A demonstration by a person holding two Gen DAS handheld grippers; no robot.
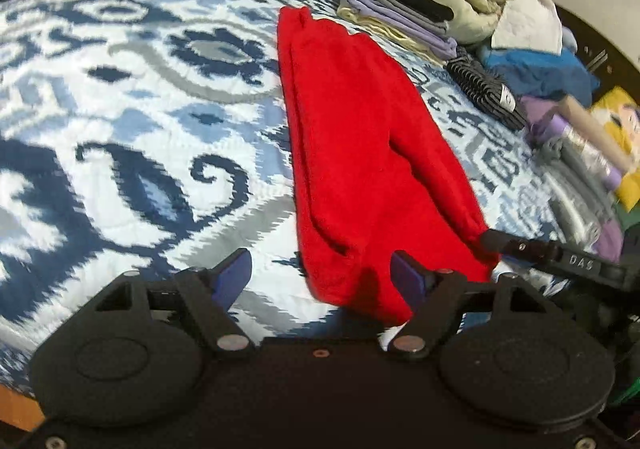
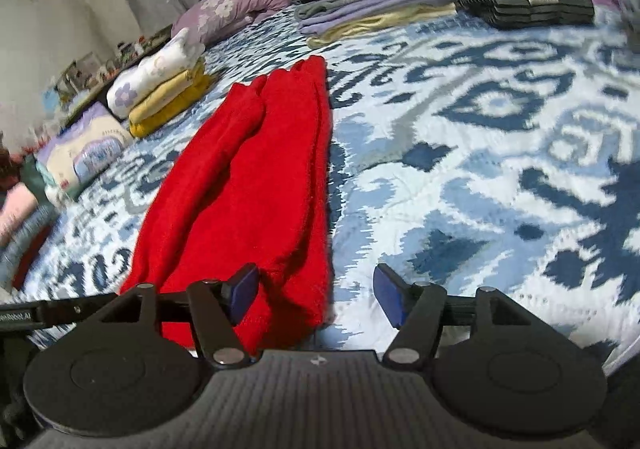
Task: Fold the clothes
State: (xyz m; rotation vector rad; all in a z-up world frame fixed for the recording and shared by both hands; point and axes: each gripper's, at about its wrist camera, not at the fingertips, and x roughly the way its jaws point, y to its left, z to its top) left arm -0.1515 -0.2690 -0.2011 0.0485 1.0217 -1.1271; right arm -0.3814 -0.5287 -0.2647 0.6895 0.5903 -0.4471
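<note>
Right, left wrist view first: the red garment (image 1: 360, 153) lies as a long narrow strip on the blue-and-white patterned quilt (image 1: 120, 121), running from the near edge twd the far side, already folded lengthwise w/ a raised ridge down its right half. Looks soft, fuzzy, knit or fleece; prob light and floppy, so it'll sag and slide if lifted by one corner only. Left gripper (image 1: 322, 283) has its jaws spread apart, nothing clamped; the right blue pad (image 1: 406, 281) sits at the near hem, the left pad over bare quilt. The right gripper's finger (image 1: 500, 243) pokes in at the garment's near right corner. Far right: a stack of folded lilac and grey clothes (image 1: 400, 17) and a black ribbed bundle (image 1: 484, 89).

Right wrist view: same garment (image 2: 248, 185) now left of centre, its near end under the left blue pad. Right gripper (image 2: 316, 295) is released too, jaws apart, holding nothing (cloth lies b/w them but isn't pinched). A folded yellow and white pile (image 2: 164, 93) sits far left.

Best hold, I'd judge: both near corners at once, pinching all layers, then carry the near end over to the far end.
</note>
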